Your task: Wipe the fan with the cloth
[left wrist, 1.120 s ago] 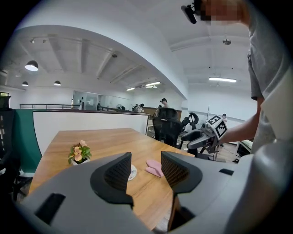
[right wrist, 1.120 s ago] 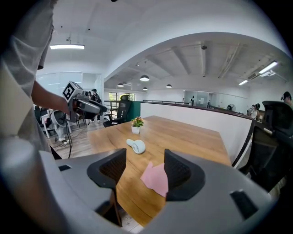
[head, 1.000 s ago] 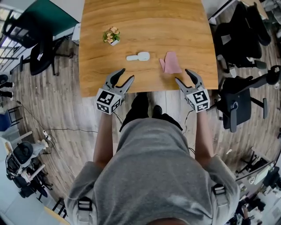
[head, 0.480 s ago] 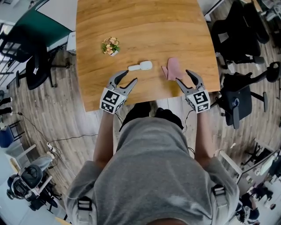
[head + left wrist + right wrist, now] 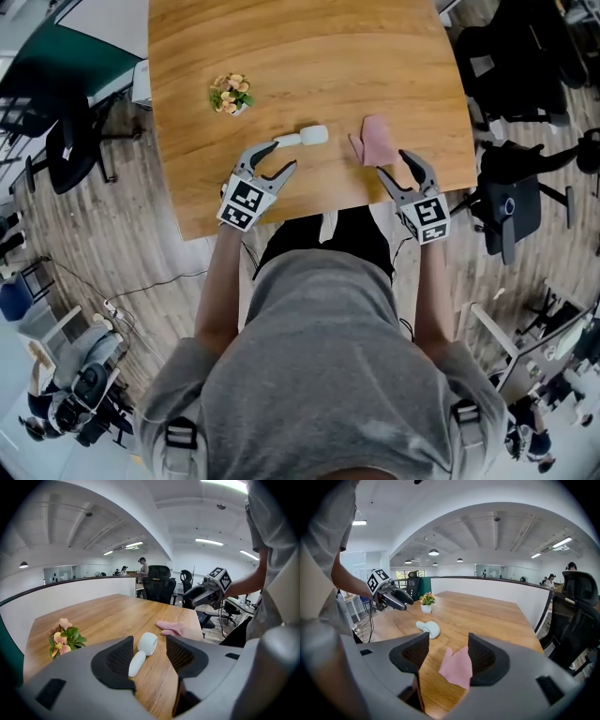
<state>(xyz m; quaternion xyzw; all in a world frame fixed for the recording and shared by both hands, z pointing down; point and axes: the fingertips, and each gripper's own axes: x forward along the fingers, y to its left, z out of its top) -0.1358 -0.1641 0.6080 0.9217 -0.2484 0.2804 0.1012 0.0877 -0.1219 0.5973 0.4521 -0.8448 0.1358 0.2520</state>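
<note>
Pink cloth [image 5: 377, 141], right gripper [image 5: 394, 166] tilted down nearby

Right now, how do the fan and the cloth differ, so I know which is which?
The fan is white and rigid, a round head on a stubby handle; the cloth is pink, soft and rumpled flat. The fan lies nearer the potted flowers, the cloth nearer the right side of the table. Both lie on the table near its front edge.

The left gripper [image 5: 283, 155] has come forward over the table [image 5: 281, 56], up to the handle end of the fan [image 5: 305, 138] — its jaws have just been opening, nothing gripped between them. The right gripper [image 5: 392, 162] has edged nearer the cloth [image 5: 375, 141].
</note>
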